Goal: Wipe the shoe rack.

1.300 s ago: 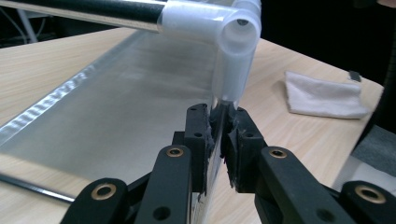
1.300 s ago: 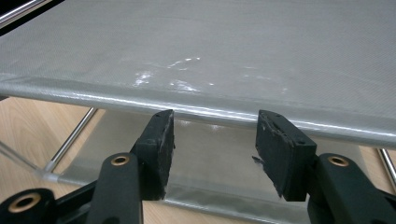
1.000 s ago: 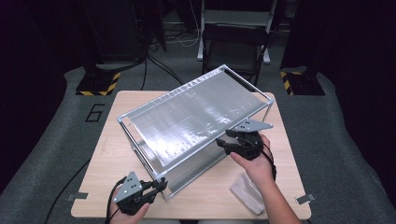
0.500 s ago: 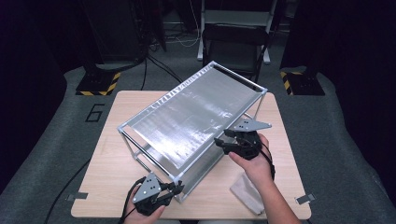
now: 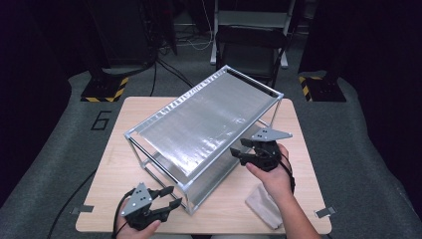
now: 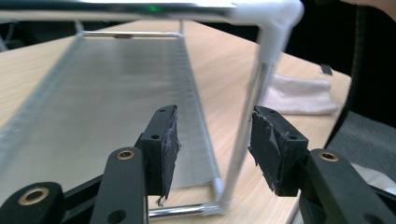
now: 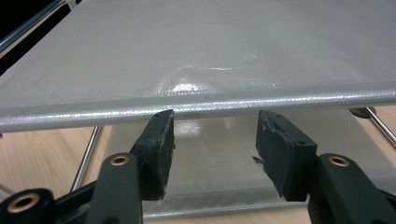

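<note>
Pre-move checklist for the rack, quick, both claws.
1. Left claw off the rack: ok. Its jaws have just been opening; the corner post stands between them, pads not pressing.
2. Right claw state: ok, open, at the rack's near long edge, nothing gripped.
3. Rack seated flat on the table: cannot tell; the lower frame looks down.
4. Cloth clear of the rack: ok, it lies apart, beside the right hand.
5. Rack inside the table edges: not ok, the far corner overhangs the back edge.
</note>
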Motion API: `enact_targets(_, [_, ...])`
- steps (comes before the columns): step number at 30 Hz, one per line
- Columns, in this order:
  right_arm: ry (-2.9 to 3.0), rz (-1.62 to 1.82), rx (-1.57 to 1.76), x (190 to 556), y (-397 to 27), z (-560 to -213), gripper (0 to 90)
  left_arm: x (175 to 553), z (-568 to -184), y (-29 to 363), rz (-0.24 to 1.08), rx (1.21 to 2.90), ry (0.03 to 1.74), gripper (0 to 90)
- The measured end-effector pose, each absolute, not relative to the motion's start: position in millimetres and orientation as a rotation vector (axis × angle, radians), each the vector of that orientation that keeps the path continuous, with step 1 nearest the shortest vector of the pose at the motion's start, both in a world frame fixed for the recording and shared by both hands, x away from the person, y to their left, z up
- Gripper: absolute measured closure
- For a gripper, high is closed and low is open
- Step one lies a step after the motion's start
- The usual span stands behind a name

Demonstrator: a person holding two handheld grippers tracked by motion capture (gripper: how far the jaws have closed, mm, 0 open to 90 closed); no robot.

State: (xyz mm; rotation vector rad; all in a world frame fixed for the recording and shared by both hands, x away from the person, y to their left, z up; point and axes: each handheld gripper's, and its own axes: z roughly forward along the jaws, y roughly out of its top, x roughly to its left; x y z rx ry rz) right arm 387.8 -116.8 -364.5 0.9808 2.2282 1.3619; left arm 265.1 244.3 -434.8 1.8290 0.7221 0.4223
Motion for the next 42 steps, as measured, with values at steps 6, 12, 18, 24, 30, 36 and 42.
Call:
enact_targets(6, [2.229, 1.367, 0.977, 386, -114, -364, 46.4, 275, -432, 275, 0.505, 1.797, 0.808, 51.0])
enact_targets(12, [2.224, 1.378, 0.98, 384, -115, -365, 46.0, 300, -440, 308, 0.556, 1.741, 0.951, 49.3])
enact_targets(18, [2.224, 1.382, 0.988, 385, -116, -369, 45.9, 324, -453, 332, 0.586, 1.703, 1.056, 49.3])
enact_targets(24, [2.219, 1.387, 0.981, 384, -116, -369, 45.9, 340, -455, 346, 0.618, 1.679, 1.077, 47.3])
enact_targets(30, [2.231, 1.382, 0.987, 383, -114, -371, 45.7, 354, -455, 355, 0.632, 1.66, 1.101, 47.3])
enact_targets(36, [2.238, 1.382, 0.971, 383, -113, -370, 45.7, 367, -448, 360, 0.665, 1.657, 1.112, 48.5])
enact_targets(42, [2.235, 1.387, 0.975, 381, -110, -370, 45.7, 382, -443, 357, 0.7, 1.671, 1.107, 48.8])
